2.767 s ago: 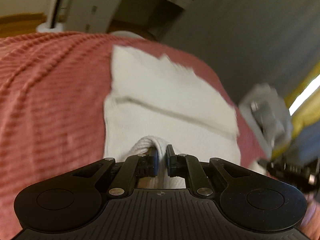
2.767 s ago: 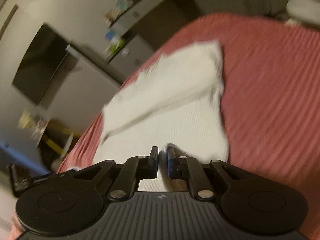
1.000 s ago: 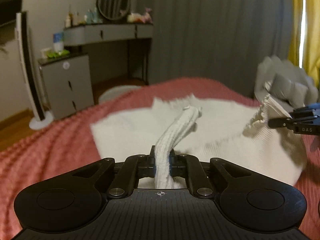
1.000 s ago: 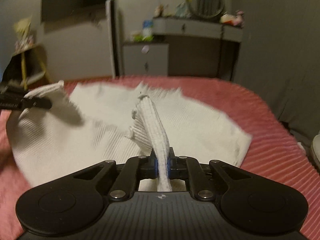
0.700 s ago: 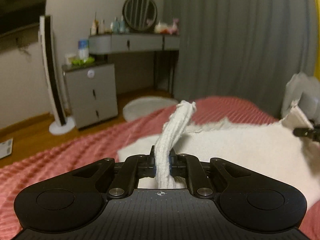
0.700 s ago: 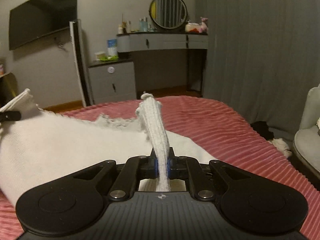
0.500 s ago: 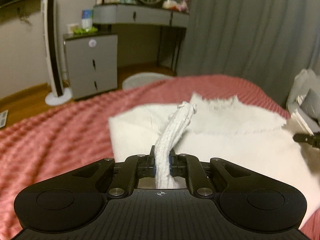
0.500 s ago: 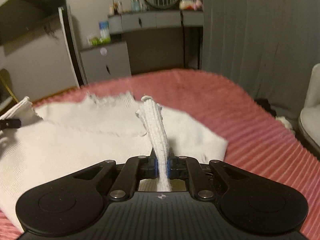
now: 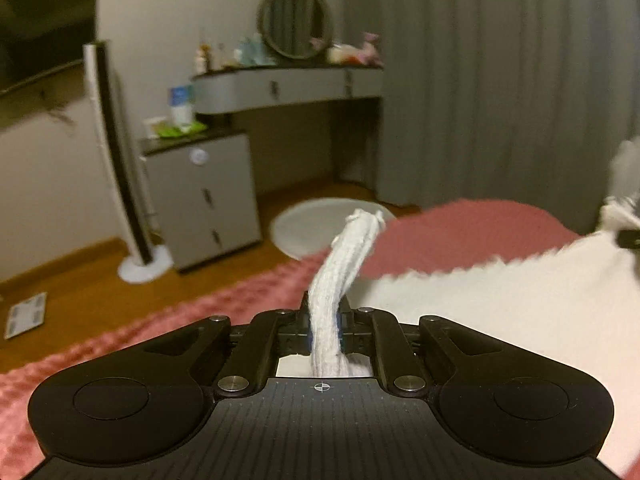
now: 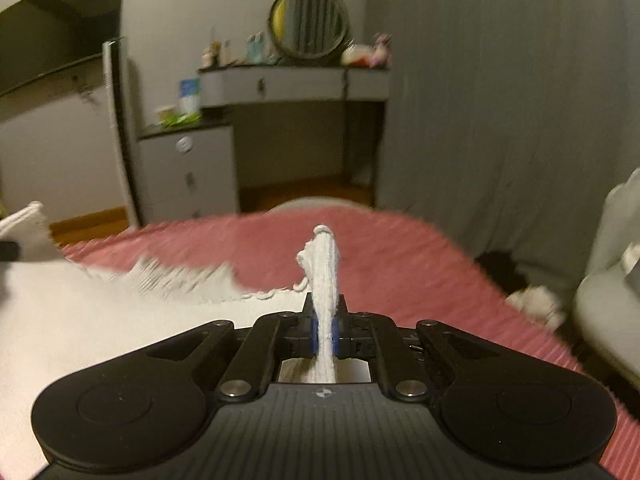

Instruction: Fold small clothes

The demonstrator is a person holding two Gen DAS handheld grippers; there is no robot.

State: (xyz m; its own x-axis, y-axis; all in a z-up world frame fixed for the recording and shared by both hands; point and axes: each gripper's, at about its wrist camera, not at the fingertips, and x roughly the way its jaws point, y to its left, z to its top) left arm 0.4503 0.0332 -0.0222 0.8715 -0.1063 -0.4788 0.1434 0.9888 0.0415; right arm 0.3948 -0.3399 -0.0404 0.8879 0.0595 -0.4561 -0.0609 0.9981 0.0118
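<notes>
Two claws — one white garment

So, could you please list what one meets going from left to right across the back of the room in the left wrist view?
Floor scale → tower fan → drawer cabinet → round mirror → grey curtain.

Dim warm indoor light, motion-blurred background, strong fisheye bending at edges

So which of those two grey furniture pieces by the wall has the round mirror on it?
The long vanity desk carries the round mirror; the lower drawer cabinet beside it holds only small items.
</notes>
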